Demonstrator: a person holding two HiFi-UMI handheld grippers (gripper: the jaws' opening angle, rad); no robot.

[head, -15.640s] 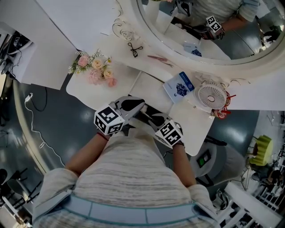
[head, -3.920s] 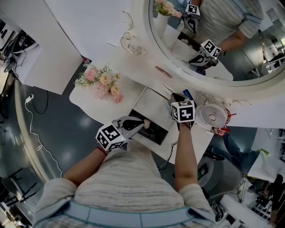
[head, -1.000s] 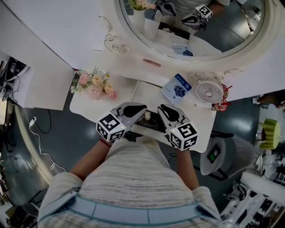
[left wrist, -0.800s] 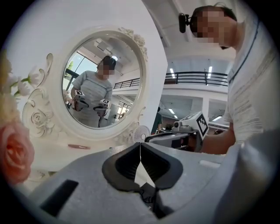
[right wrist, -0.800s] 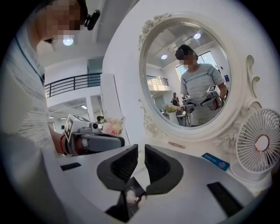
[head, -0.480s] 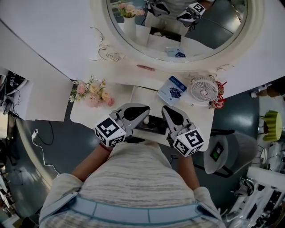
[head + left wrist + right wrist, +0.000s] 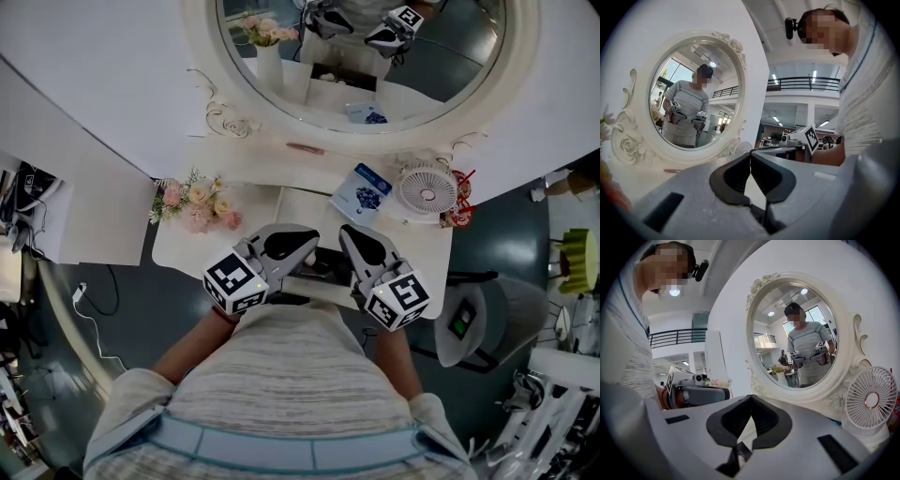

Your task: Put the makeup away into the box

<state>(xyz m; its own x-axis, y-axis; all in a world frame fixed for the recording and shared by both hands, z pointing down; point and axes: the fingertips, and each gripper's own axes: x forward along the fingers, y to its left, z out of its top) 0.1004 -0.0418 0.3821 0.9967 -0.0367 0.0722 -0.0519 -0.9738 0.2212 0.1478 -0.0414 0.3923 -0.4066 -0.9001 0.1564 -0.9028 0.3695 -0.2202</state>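
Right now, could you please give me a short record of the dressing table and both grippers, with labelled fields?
Left gripper: jaws shut, nothing between them
Right gripper: jaws shut, nothing between them
Position: side by side above the dark box at the near edge of the table
Table top: flowers at left; blue packet and small fan at right
Mirror ledge: one slim pink item
Behind: round white-framed mirror

Grey-and-white striped knit top [image 7: 291, 375], sleeves to the elbow, pale blue trim band. Pale grey shells and black jaw pads on left gripper [image 7: 750, 155] and right gripper [image 7: 751, 398]; black-and-white square-marker cube [image 7: 234, 281] on each. Small black camera [image 7: 790, 28] on head.
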